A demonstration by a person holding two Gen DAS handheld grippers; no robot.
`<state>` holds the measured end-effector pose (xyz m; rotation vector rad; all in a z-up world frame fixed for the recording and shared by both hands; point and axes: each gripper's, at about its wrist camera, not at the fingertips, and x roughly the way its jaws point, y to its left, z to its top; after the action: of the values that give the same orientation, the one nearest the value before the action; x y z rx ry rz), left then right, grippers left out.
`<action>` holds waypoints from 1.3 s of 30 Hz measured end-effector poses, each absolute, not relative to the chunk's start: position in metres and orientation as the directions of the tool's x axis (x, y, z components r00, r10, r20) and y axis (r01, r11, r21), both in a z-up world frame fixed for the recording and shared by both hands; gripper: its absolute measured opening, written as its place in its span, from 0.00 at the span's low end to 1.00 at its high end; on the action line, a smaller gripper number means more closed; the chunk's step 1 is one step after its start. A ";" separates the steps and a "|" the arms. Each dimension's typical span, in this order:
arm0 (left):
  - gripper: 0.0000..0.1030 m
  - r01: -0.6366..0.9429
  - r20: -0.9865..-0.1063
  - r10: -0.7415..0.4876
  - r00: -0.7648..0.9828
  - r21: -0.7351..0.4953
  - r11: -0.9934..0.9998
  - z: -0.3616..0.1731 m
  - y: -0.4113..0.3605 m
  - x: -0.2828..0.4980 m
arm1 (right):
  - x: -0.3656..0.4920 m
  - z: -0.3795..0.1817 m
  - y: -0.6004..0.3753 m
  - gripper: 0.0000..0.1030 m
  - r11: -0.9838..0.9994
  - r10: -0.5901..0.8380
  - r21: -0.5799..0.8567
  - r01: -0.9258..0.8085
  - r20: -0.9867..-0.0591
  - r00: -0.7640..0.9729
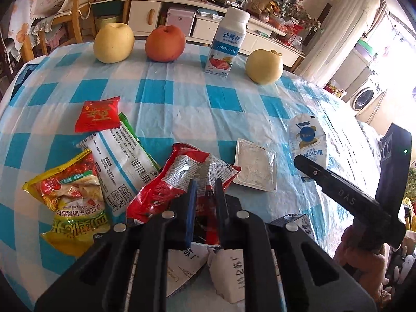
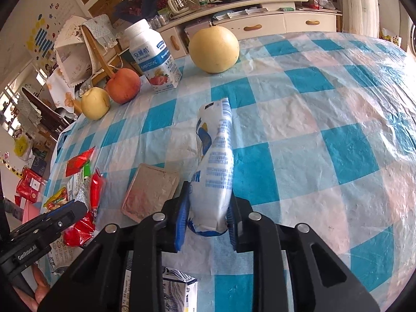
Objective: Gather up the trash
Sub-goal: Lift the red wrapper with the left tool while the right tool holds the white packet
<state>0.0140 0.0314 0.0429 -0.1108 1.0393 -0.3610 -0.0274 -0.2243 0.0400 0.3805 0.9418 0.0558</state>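
left gripper (image 1: 205, 195): fingers clamped on red wrapper (image 1: 182, 179), in the trash pile on the checked desk (image 1: 182, 96). right gripper (image 2: 208, 208): fingers clamped on white-blue packet (image 2: 215, 161), beside foil tray (image 2: 150, 191).

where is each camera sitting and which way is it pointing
Left wrist: rides the left tongs, facing across the table at the fruit row; they pinch a red wrapper, right tongs at right.
Right wrist: rides the right tongs, shut on a white pouch, left tongs at left.
Shared: yogurt bottle, foil tray.
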 end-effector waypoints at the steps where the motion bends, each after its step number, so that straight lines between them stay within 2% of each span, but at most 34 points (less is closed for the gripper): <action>1: 0.15 0.247 -0.822 -0.344 0.454 -0.255 0.935 0.043 0.031 0.013 | -0.029 0.043 -0.223 0.26 0.934 0.210 0.341 0.111 -0.772 0.600; 2: 0.15 0.251 -0.822 -0.351 0.449 -0.261 0.932 0.042 0.031 0.012 | -0.031 0.046 -0.222 0.26 0.934 0.213 0.342 0.102 -0.764 0.610; 3: 0.20 0.253 -0.826 -0.354 0.438 -0.264 0.931 0.041 0.031 0.012 | -0.033 0.049 -0.221 0.26 0.935 0.214 0.341 0.095 -0.759 0.616; 4: 0.33 0.255 -0.833 -0.355 0.424 -0.266 0.929 0.039 0.030 0.012 | -0.035 0.052 -0.219 0.26 0.937 0.214 0.339 0.088 -0.754 0.621; 6: 0.49 0.278 -0.839 -0.345 0.419 -0.244 0.929 0.038 0.026 0.013 | -0.039 0.059 -0.216 0.26 0.940 0.216 0.334 0.070 -0.742 0.634; 7: 0.58 0.305 -0.845 -0.325 0.425 -0.205 0.930 0.038 0.021 0.013 | -0.041 0.062 -0.214 0.26 0.941 0.220 0.333 0.060 -0.738 0.638; 8: 0.63 0.321 -0.850 -0.303 0.431 -0.170 0.932 0.038 0.018 0.013 | -0.042 0.065 -0.213 0.26 0.942 0.224 0.332 0.051 -0.733 0.642; 9: 0.73 0.332 -0.857 -0.275 0.436 -0.131 0.934 0.037 0.014 0.014 | -0.044 0.068 -0.211 0.26 0.943 0.226 0.330 0.043 -0.729 0.646; 15: 0.80 0.350 -0.896 -0.246 0.370 -0.111 0.930 0.018 0.006 0.036 | -0.047 0.077 -0.208 0.26 0.942 0.244 0.335 0.014 -0.712 0.658; 23: 0.80 0.392 -0.894 -0.242 0.378 -0.082 0.916 0.011 -0.009 0.044 | -0.048 0.082 -0.207 0.26 0.934 0.274 0.356 -0.012 -0.697 0.662; 24: 0.77 0.394 -0.892 -0.241 0.384 -0.078 0.916 0.011 -0.010 0.044 | -0.048 0.083 -0.207 0.26 0.934 0.276 0.357 -0.014 -0.696 0.663; 25: 0.66 0.393 -0.888 -0.240 0.392 -0.074 0.917 0.012 -0.010 0.043 | -0.048 0.084 -0.206 0.26 0.934 0.277 0.357 -0.015 -0.695 0.663; 26: 0.60 0.389 -0.883 -0.245 0.399 -0.079 0.918 0.012 -0.008 0.043 | -0.048 0.084 -0.206 0.26 0.933 0.279 0.359 -0.016 -0.694 0.664; 29: 0.56 0.371 -0.872 -0.272 0.407 -0.115 0.922 0.014 -0.003 0.042 | -0.050 0.086 -0.208 0.26 0.932 0.279 0.363 -0.015 -0.689 0.669; 34: 0.37 0.382 -0.846 -0.293 0.446 -0.116 0.917 0.026 -0.004 0.028 | -0.051 0.089 -0.211 0.26 0.930 0.274 0.368 -0.007 -0.681 0.679; 39: 0.30 0.358 -0.829 -0.332 0.450 -0.173 0.918 0.033 0.001 0.024 | -0.052 0.090 -0.211 0.26 0.930 0.274 0.368 -0.008 -0.677 0.683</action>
<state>0.0242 0.0012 0.0334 0.0281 1.0185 -0.4262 -0.0519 -0.2111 0.0902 0.3520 0.8075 0.1615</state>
